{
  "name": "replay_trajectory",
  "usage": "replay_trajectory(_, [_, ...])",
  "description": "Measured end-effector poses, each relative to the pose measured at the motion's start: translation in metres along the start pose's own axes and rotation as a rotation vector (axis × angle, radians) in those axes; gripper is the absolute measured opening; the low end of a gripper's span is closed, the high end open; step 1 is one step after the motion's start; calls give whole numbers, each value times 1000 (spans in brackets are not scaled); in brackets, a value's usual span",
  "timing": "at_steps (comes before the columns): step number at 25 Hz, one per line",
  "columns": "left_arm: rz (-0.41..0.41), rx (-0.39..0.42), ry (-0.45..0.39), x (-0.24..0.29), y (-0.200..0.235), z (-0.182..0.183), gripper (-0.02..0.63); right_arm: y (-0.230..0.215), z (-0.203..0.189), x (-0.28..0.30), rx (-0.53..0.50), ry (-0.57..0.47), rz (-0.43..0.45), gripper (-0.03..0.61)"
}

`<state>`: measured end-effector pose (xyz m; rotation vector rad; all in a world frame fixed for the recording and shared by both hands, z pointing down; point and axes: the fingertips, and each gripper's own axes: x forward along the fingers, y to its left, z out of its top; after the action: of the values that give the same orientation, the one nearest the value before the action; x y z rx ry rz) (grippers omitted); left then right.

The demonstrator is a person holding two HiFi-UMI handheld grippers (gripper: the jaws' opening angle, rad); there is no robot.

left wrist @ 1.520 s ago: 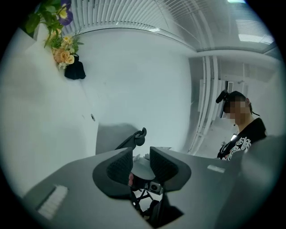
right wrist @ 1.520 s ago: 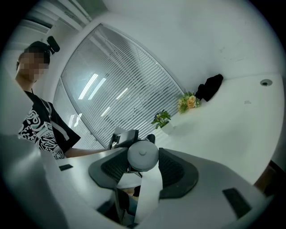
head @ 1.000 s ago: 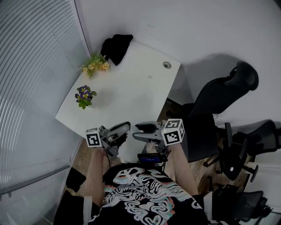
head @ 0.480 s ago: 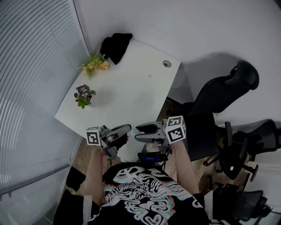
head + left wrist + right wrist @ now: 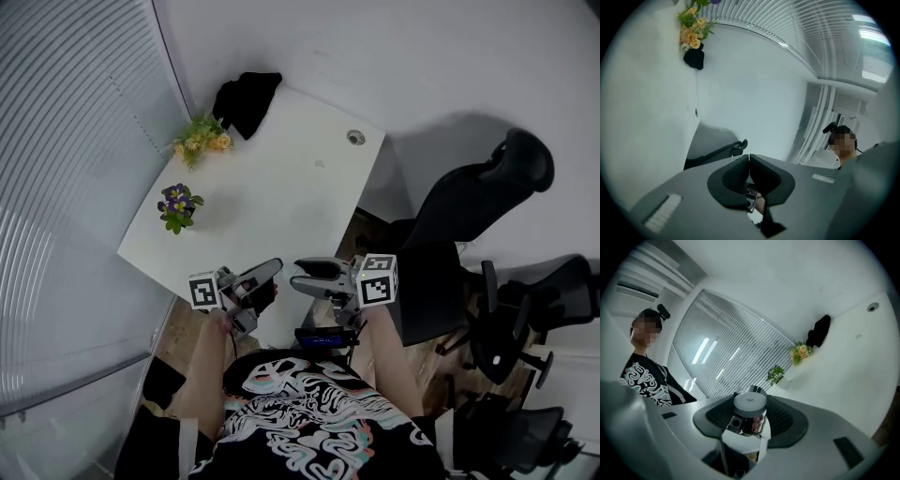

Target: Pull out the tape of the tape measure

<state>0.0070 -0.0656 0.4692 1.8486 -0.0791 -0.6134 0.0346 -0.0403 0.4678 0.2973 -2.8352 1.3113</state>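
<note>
Right gripper view puts the tape measure point(image 5: 750, 408) – a small round grey case – between the jaws of your right gripper point(image 5: 749, 399), which stand wide and clamp it on both sides. Your left gripper point(image 5: 749, 157) has just been closing – its jaws now meet at the tips. A small metal piece point(image 5: 750, 201) sits low between them; whether it is pinched cannot be told. Both tools face each other over the near edge of the white table point(image 5: 281, 187). Farther off stand purple flowers point(image 5: 176, 206), yellow flowers point(image 5: 199, 141) and a black office chair point(image 5: 478, 197).
</note>
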Motion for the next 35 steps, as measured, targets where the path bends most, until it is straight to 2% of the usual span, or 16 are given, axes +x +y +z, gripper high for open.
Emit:
replay_trajectory(3, [12, -34, -58, 4, 2, 8, 6, -4, 13, -2, 8, -87, -25, 219])
replay_trajectory(8, [27, -63, -104, 7, 2, 14, 6, -6, 24, -5, 27, -191, -44, 219])
replay_trajectory(12, [35, -75, -118, 9, 0, 16, 6, -5, 31, -7, 18, -247, -58, 219])
replay_trajectory(18, [40, -79, -120, 12, -1, 17, 5, -8, 42, -11, 95, -355, -51, 219])
replay_trajectory(21, [51, -79, -116, 13, 0, 17, 6, -7, 45, -11, 102, -383, -48, 219])
replay_trajectory(28, [57, -66, -110, 14, -1, 15, 5, -11, 46, -15, 199, -455, -48, 218])
replay_trajectory(35, [130, -16, -89, 10, 7, 13, 5, -19, 39, -13, 206, -444, -111, 216])
